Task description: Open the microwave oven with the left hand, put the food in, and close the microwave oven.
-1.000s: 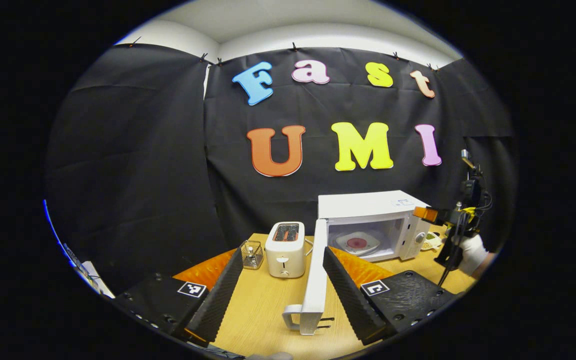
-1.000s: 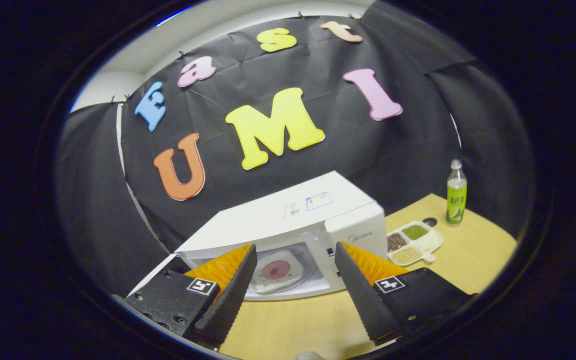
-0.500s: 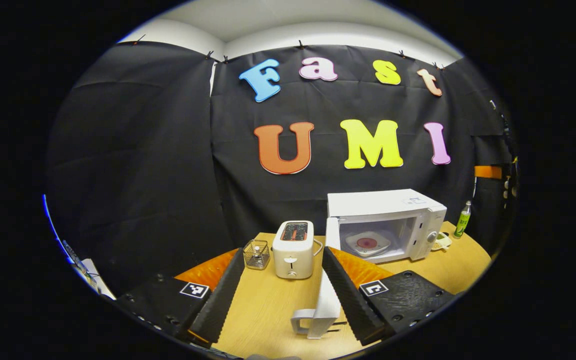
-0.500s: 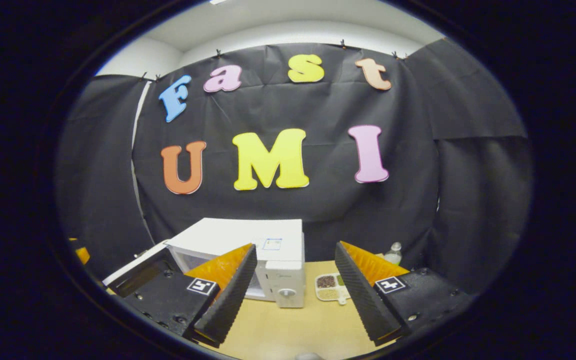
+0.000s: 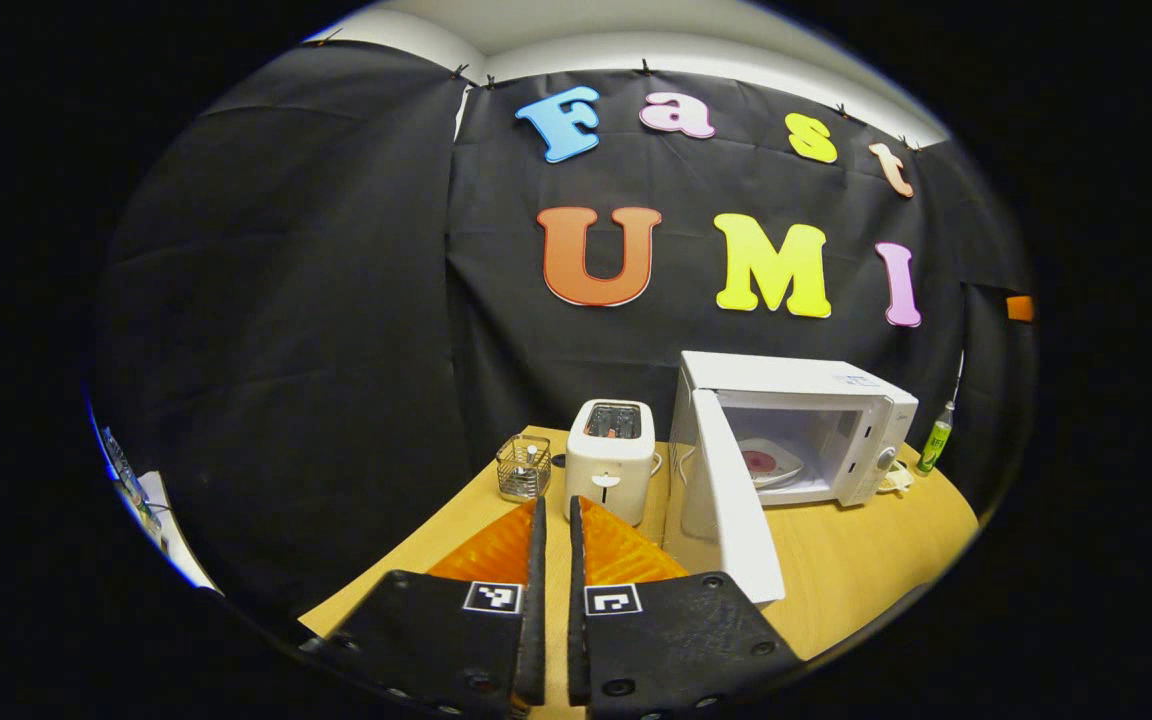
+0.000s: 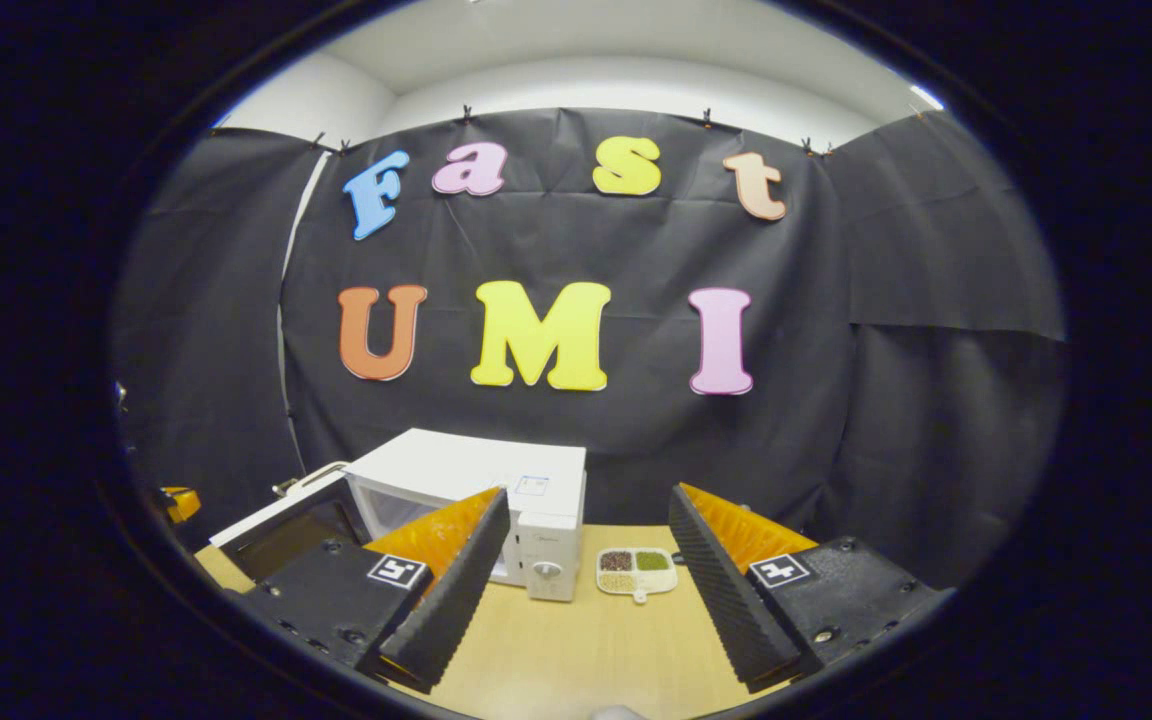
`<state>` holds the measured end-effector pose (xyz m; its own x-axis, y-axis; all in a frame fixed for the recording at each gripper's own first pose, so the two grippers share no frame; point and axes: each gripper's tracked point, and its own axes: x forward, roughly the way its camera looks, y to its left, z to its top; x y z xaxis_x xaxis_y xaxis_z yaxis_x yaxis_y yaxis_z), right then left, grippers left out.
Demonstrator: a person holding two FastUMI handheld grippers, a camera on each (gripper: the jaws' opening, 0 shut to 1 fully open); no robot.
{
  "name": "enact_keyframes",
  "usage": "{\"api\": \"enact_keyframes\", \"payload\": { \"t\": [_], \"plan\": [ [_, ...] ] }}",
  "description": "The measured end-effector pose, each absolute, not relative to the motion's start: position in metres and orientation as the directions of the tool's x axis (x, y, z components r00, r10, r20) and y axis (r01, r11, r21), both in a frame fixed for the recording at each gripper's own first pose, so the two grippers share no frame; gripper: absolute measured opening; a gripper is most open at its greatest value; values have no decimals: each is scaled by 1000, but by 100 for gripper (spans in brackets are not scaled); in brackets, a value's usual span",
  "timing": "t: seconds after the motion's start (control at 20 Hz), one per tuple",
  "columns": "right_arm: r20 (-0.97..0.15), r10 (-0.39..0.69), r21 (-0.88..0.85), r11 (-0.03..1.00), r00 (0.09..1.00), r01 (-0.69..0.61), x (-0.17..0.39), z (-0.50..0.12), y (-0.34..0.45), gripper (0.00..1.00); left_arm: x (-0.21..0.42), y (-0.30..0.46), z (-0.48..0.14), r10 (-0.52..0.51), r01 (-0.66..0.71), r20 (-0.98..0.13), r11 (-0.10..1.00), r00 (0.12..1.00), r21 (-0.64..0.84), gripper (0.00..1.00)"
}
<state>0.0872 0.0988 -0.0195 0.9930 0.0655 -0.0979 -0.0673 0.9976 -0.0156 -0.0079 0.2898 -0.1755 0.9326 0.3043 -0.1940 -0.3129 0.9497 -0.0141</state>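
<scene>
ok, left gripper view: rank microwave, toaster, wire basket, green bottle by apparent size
1. microwave, largest, door swung open
2. toaster
3. wire basket
4. green bottle, smallest, though it stands farther back, so its true rank against the basket is unsure

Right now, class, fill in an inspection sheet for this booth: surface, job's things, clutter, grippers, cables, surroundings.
Surface: wooden table, bare in front.
Job's things: microwave with door open; plate of food inside.
Clutter: toaster, wire basket, green bottle, divided dish of grains beside the microwave.
Grippers: left gripper shut, holding nothing; right gripper open, holding nothing.
Cables: nothing seen clearly.
Surroundings: black cloth wall.
</scene>
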Motion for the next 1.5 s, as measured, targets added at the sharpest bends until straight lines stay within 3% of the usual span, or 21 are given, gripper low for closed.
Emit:
{"api": "enact_keyframes", "payload": {
  "t": [0.15,0.25,0.3,0.45,0.75,0.8,0.85,1.5],
  "plan": [
    [-126,44,-15,999,991,-47,80,-17,87,100,5,292,-197,261,-274,-206,961,943,-35,0],
    [-127,38,2,999,991,-38,73,-9,82,100,14,287,-212,244,-244,-215,969,946,24,0],
    [-124,29,0,1000,992,-29,73,-6,79,96,16,282,-220,215,-215,-232,976,949,24,0],
    [-112,13,-10,1000,994,-14,68,4,71,100,19,271,-225,185,-189,-233,982,955,8,0],
    [-139,25,40,999,990,-19,59,2,64,96,23,246,-227,143,-143,-232,990,962,17,0],
    [-142,27,46,999,989,-21,59,1,61,100,24,238,-227,129,-131,-230,991,965,6,0],
    [-149,30,49,999,988,-22,59,0,59,96,25,229,-229,117,-120,-236,993,965,2,0],
    [-158,26,54,998,987,-18,66,6,-8,96,68,51,-229,-113,113,-260,993,959,-11,0]
  ]
}}
